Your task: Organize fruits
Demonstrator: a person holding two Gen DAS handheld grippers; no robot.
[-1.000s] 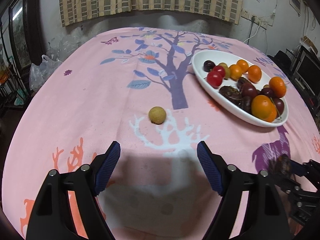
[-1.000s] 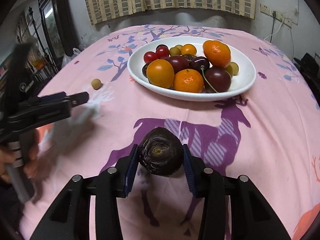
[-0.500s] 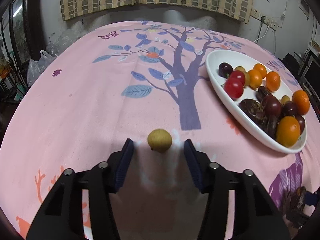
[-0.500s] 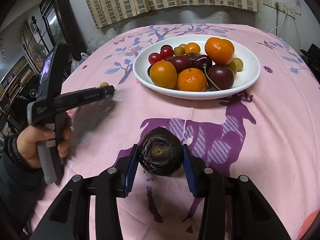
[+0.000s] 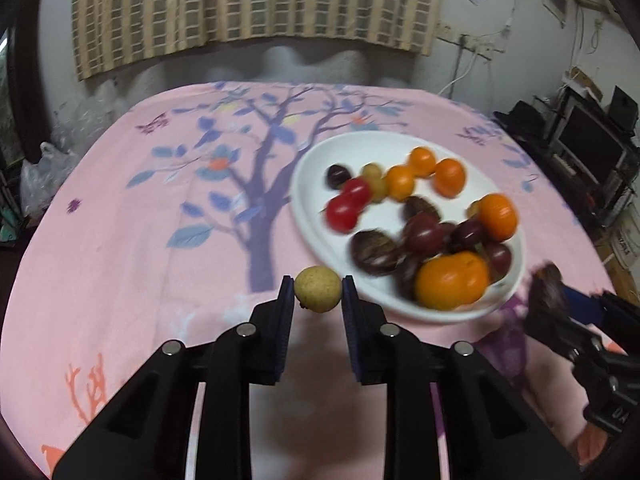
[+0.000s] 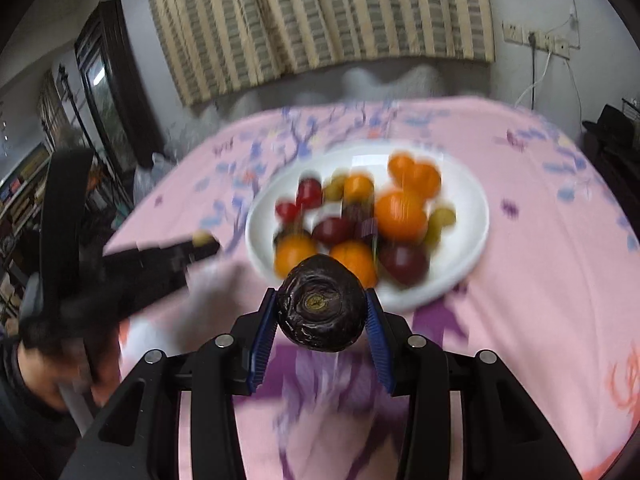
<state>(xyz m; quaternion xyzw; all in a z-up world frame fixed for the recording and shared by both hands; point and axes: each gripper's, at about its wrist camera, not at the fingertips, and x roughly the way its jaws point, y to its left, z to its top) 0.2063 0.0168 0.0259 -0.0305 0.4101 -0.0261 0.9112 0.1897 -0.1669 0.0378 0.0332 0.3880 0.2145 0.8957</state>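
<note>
Once open around it, left tool [image 5: 318,295] clamped on yellow fruit [image 5: 318,294].

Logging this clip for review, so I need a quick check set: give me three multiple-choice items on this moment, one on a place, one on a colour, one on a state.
1. Where does the white plate lie from the purple tree print, in the left wrist view?
A. To its right
B. To its left
C. Directly on its trunk

2. What colour is the small round fruit in the left hand-held gripper?
A. Bright red
B. Yellowish tan
C. Dark purple

3. What is the state of the right hand-held gripper?
A. Open and empty
B. Shut on nothing
C. Shut on the dark wrinkled fruit

Answers: 1 A, the plate sits right of the trunk; 2 B, the fruit between the pads is yellowish tan; 3 C, both blue pads press the dark fruit's sides.
</note>
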